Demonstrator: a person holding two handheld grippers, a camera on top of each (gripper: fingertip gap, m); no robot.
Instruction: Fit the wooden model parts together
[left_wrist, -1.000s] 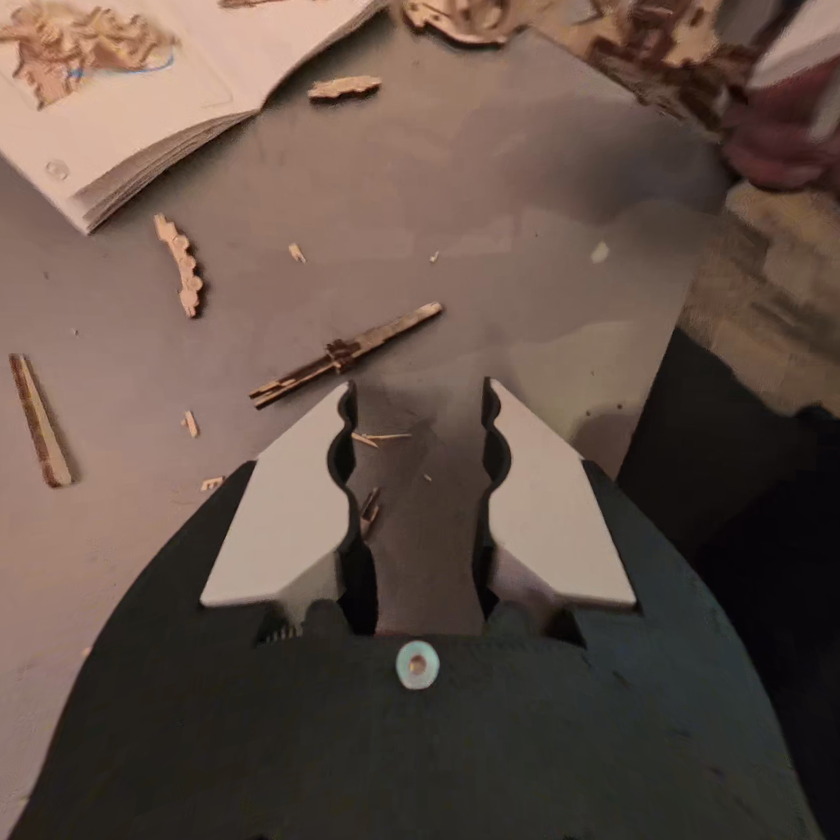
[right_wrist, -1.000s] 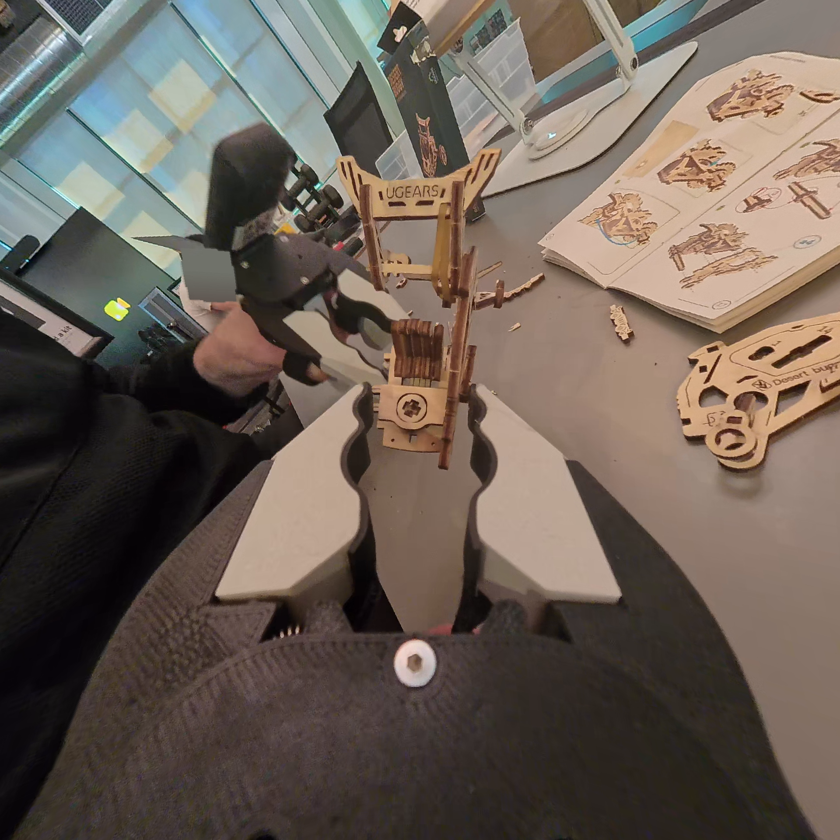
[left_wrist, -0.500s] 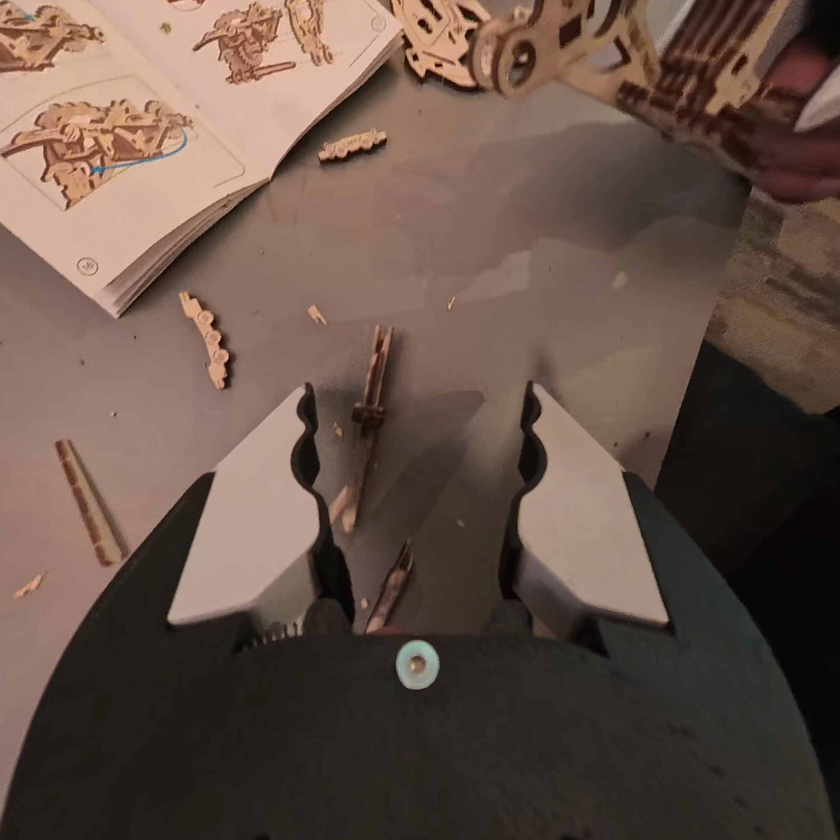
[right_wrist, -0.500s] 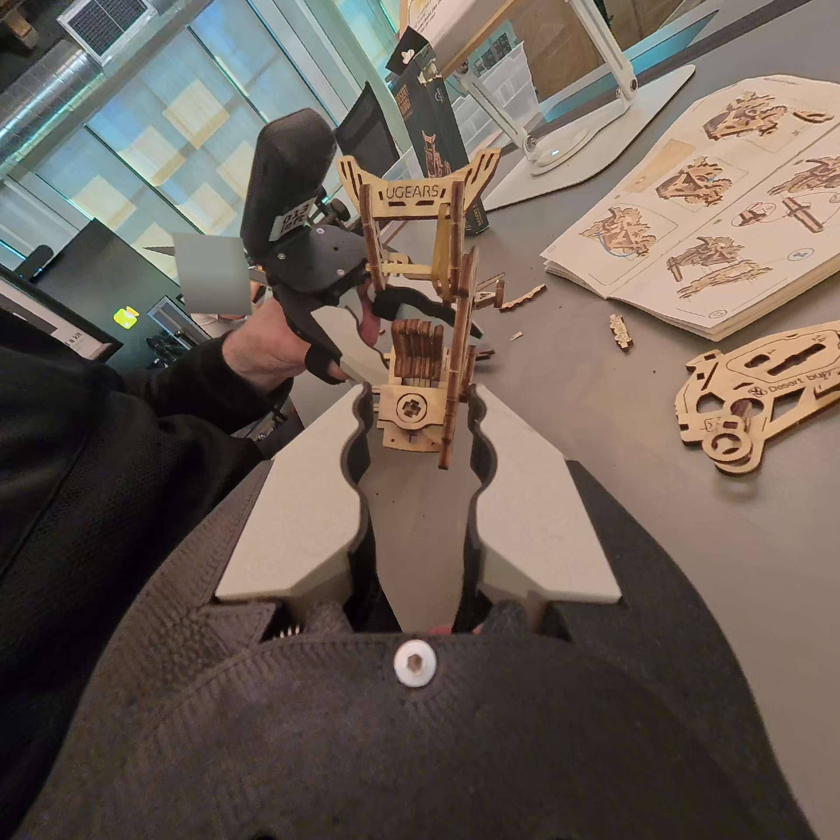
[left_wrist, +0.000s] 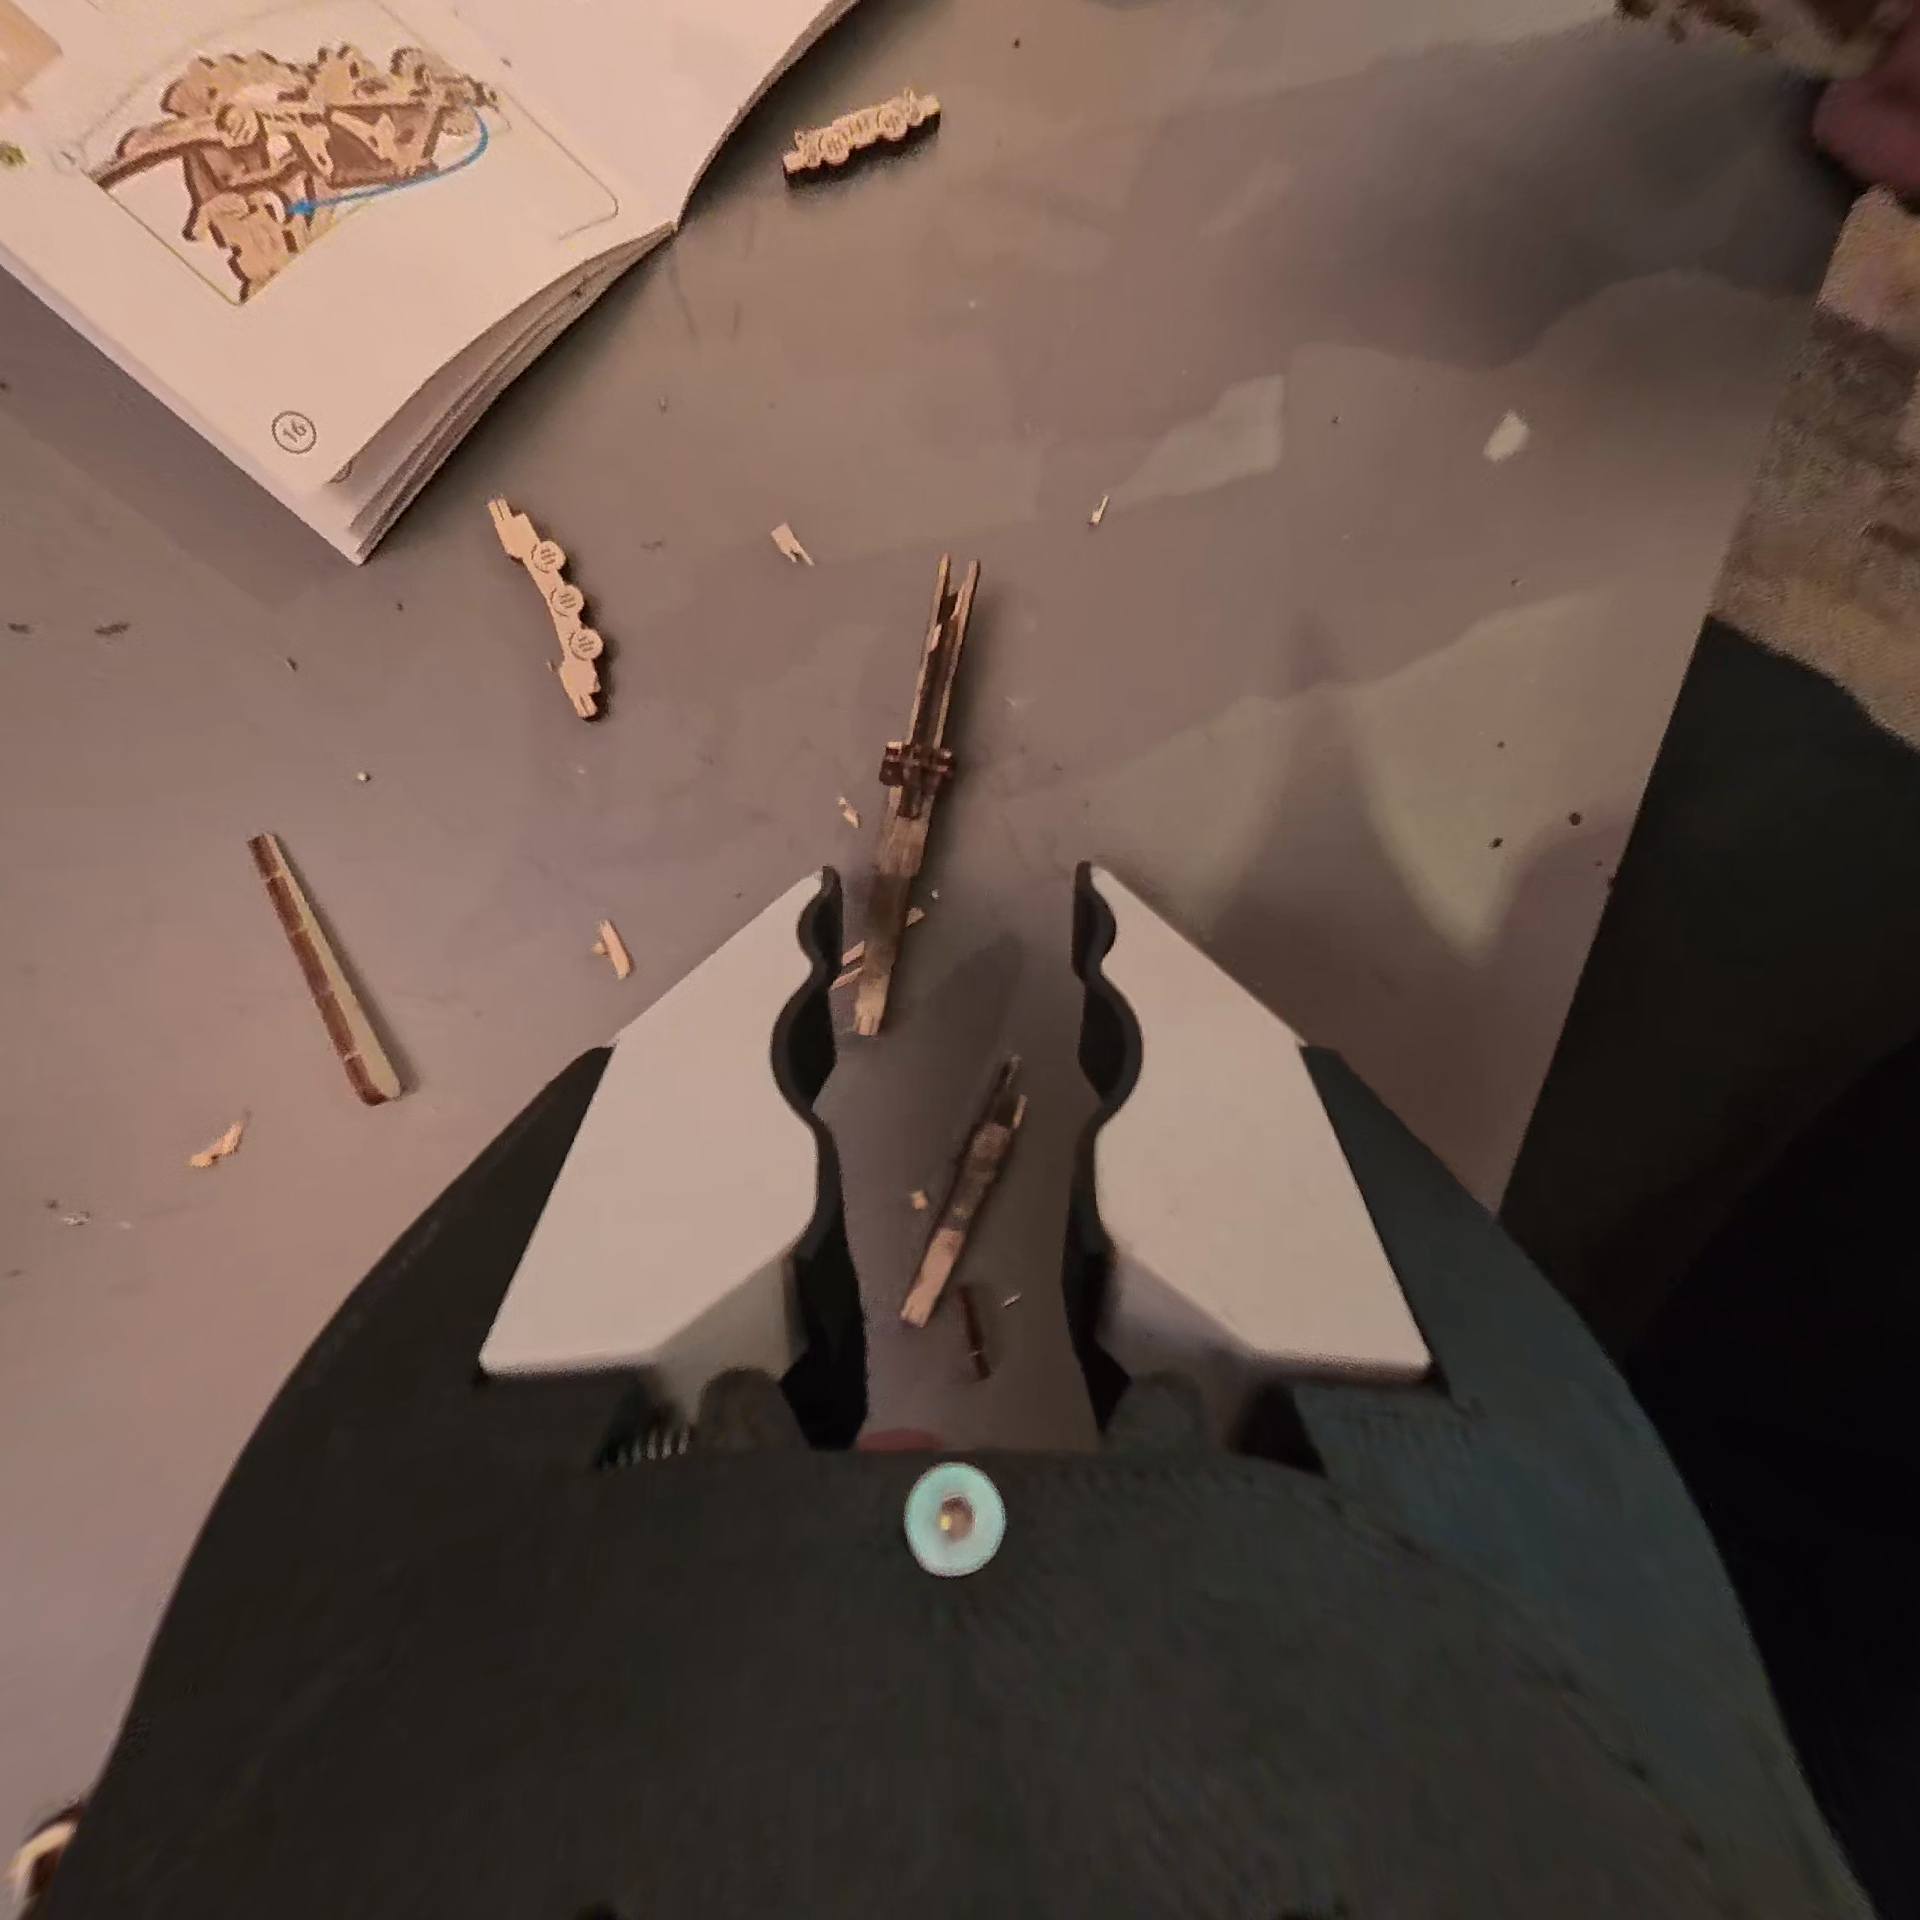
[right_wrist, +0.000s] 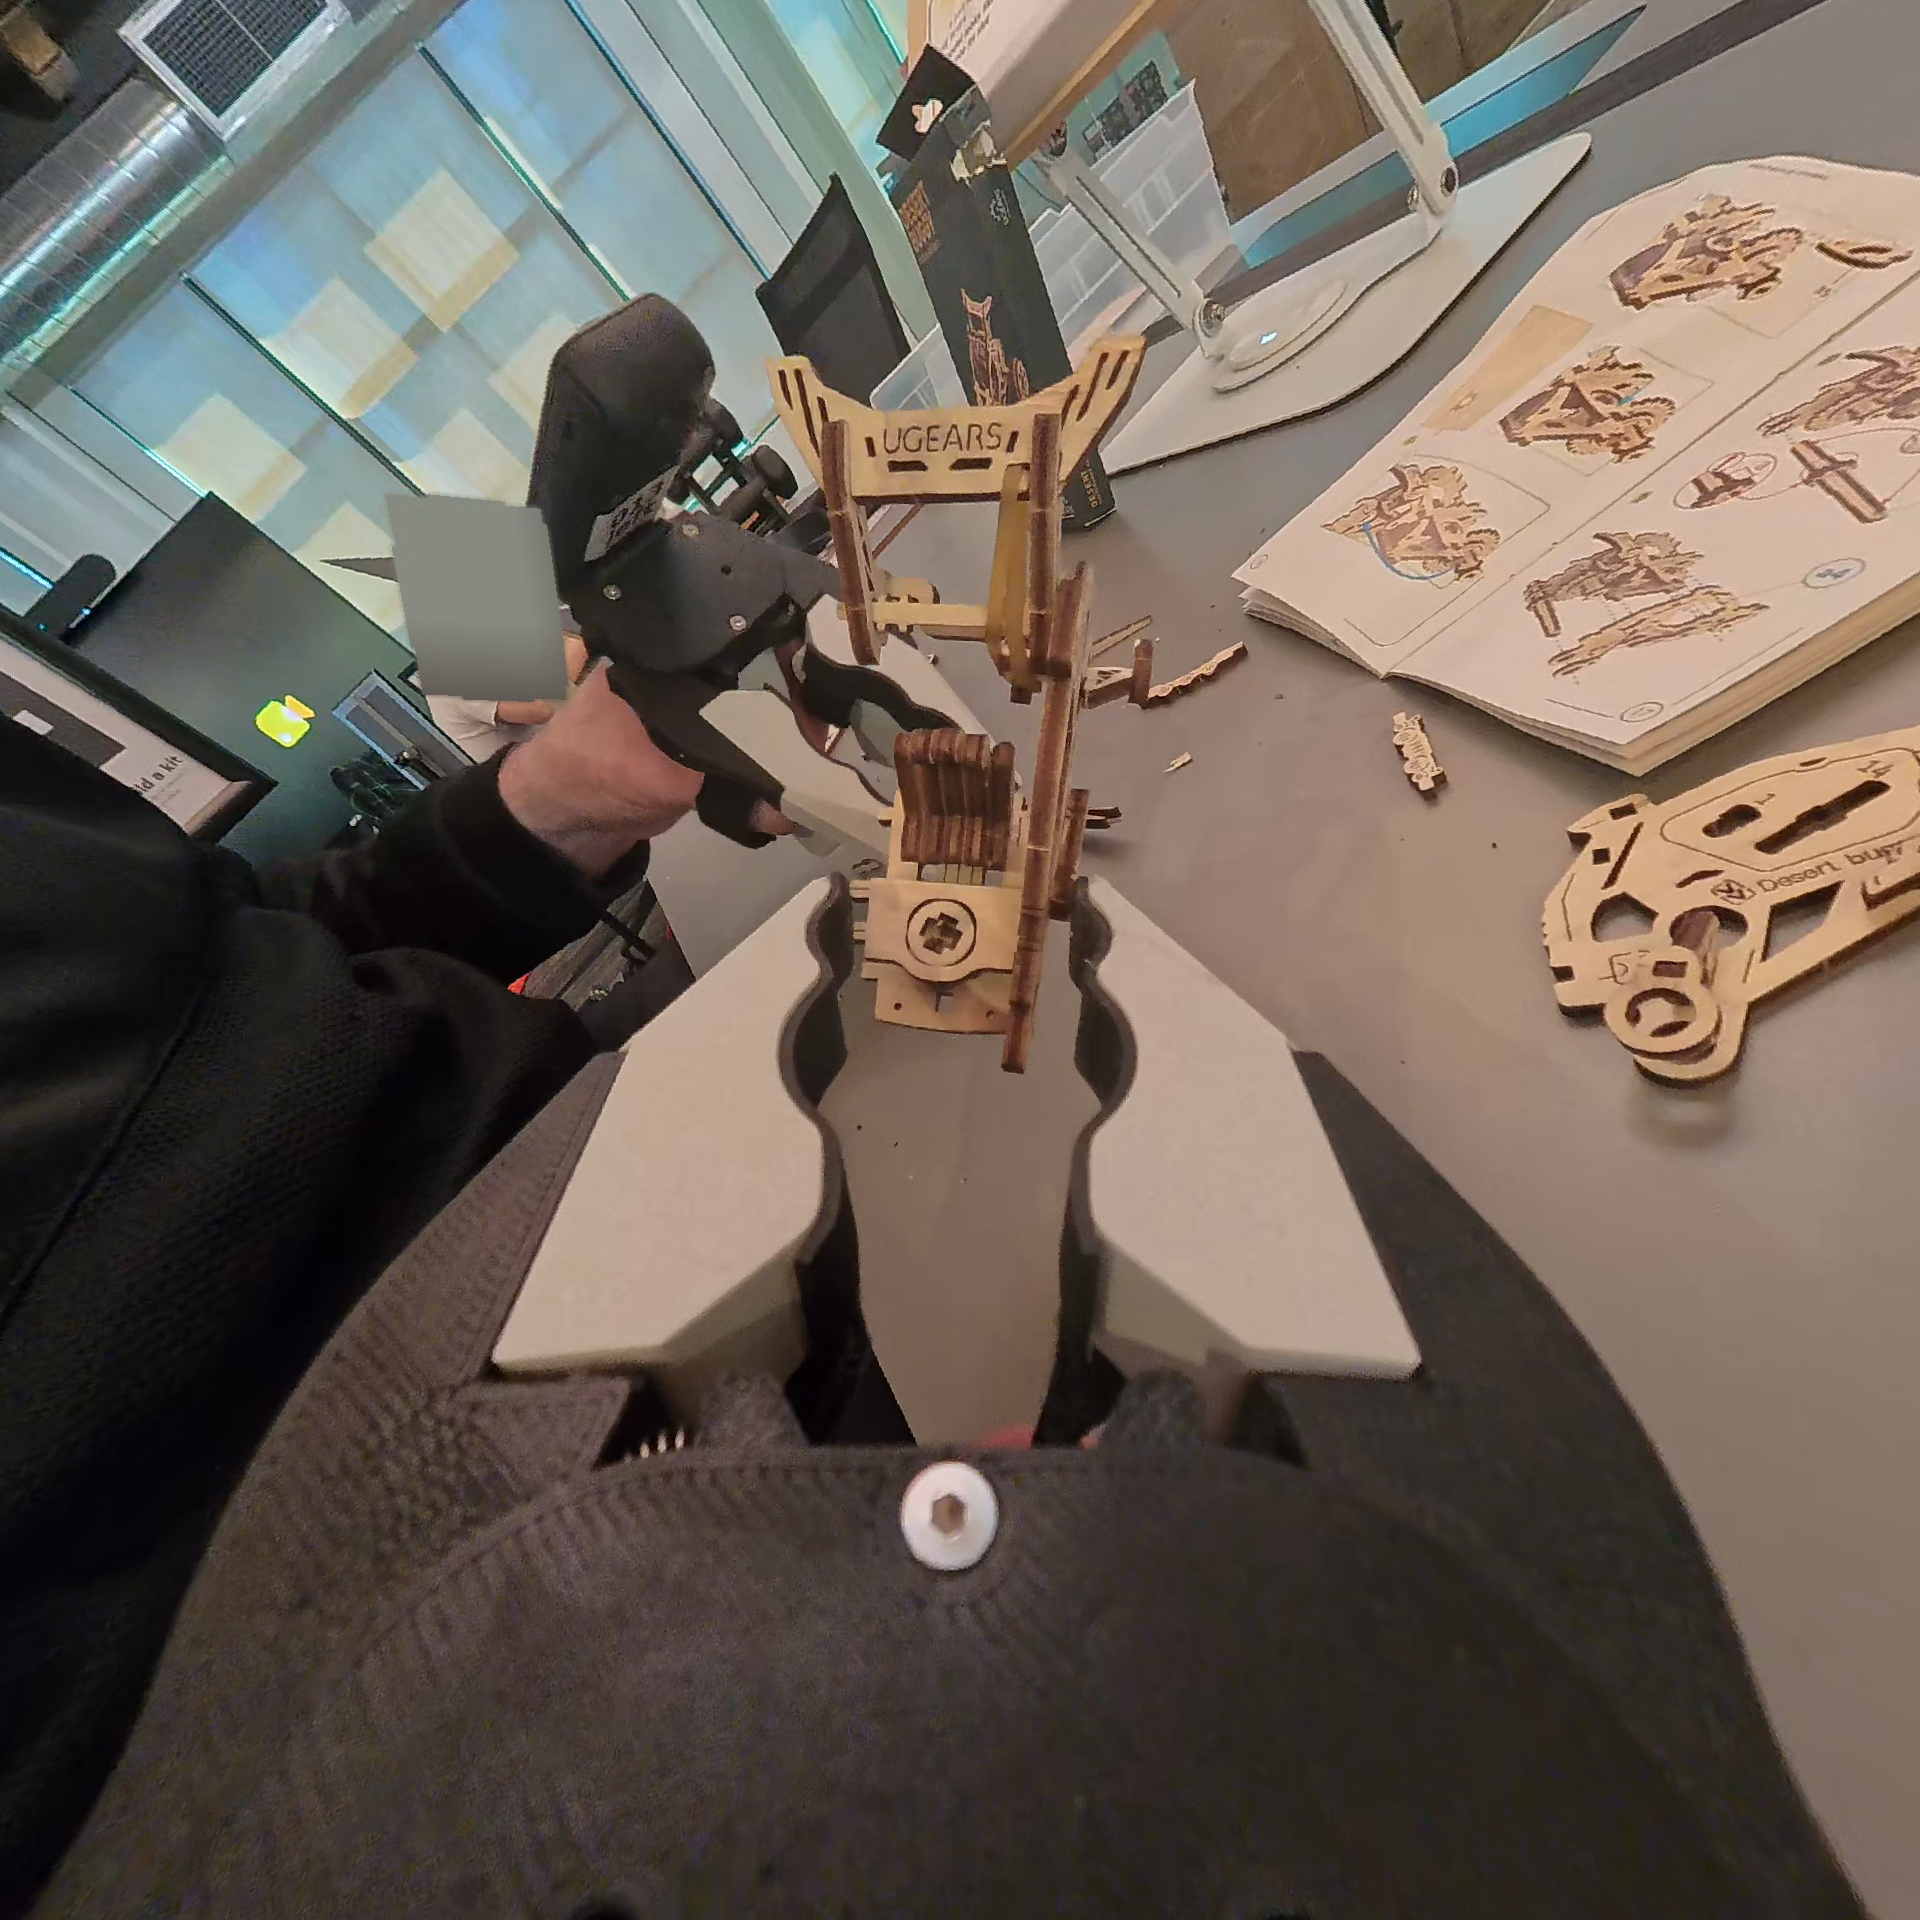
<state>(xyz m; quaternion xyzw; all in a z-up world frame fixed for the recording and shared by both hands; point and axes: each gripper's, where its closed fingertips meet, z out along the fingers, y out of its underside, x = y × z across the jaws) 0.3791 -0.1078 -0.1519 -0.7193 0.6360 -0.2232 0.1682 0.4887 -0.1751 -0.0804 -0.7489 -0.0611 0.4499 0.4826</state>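
My right gripper (right_wrist: 954, 914) is shut on the base of a part-built wooden model frame (right_wrist: 966, 665) and holds it upright above the grey table (right_wrist: 1455, 1195). My left gripper (left_wrist: 951, 904) is open and empty, low over the table. A long slotted wooden part (left_wrist: 920, 790) lies just ahead of its left fingertip, with its near end between the fingers. A shorter wooden stick (left_wrist: 971, 1195) lies on the table between the fingers. The left gripper also shows in the right wrist view (right_wrist: 831, 707), behind the frame, held by a hand.
An open instruction booklet (left_wrist: 343, 208) lies at the far left, also in the right wrist view (right_wrist: 1621, 468). A flat wooden car-side panel (right_wrist: 1745, 894) lies right. A curved strip (left_wrist: 556, 613), a straight stick (left_wrist: 322, 966), a small bumpy piece (left_wrist: 862, 135) and chips litter the table. The table edge (left_wrist: 1621, 883) is right. The small bumpy piece (left_wrist: 862, 135) lies around 11 cm away from my right fingertips. It turns up in the right wrist view (right_wrist: 1410, 751) as well.
My left gripper has swung round toward the long slotted part, which now points along its fingers, and narrowed slightly in the last half second. The right gripper holds the frame steady.
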